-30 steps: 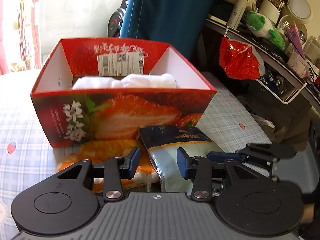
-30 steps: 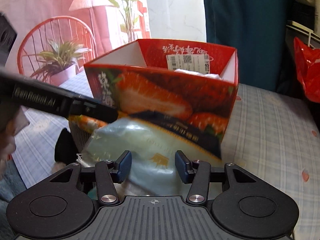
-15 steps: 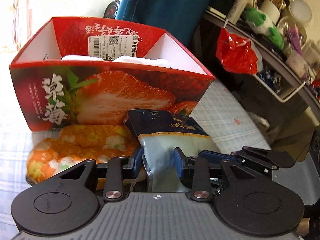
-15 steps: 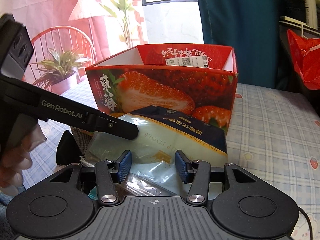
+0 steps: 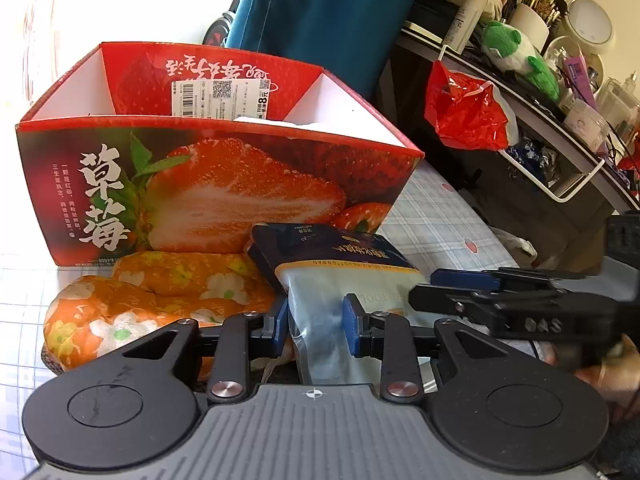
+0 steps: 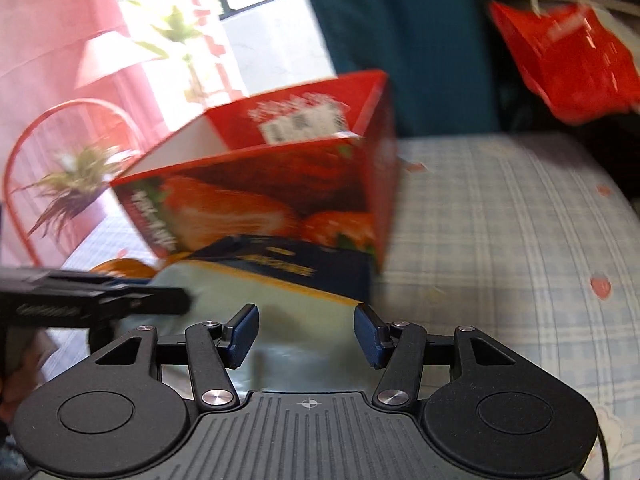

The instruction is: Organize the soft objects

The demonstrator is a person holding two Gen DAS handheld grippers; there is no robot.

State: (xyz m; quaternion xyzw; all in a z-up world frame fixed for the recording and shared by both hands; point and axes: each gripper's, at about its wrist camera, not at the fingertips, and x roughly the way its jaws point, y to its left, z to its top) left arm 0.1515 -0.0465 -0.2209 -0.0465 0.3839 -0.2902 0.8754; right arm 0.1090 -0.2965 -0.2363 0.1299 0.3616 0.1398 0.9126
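Note:
A soft cotton-pad pack (image 5: 340, 264), dark blue on top and clear below, leans against the front of the red strawberry box (image 5: 220, 200). My left gripper (image 5: 314, 322) has the pack's near end between its blue pads, and its jaws are still closing on it. An orange floral cushion (image 5: 160, 296) lies left of the pack. Something white (image 5: 260, 120) shows inside the box. In the blurred right wrist view my right gripper (image 6: 306, 334) hangs over the pack (image 6: 280, 276) with its jaws opening, the pads off it. The left gripper (image 6: 176, 298) reaches in from the left.
A checked cloth (image 5: 440, 216) covers the surface. To the right runs a cluttered shelf with a red plastic bag (image 5: 464, 116) and a green plush (image 5: 516, 52). A teal curtain (image 5: 320, 12) hangs behind the box. A hand (image 5: 616, 364) holds the right gripper (image 5: 436, 290).
My left gripper's jaws have narrowed onto the pack and it has sunk a little. My right gripper has spread its jaws, slid right and rolled, tilting and blurring its view.

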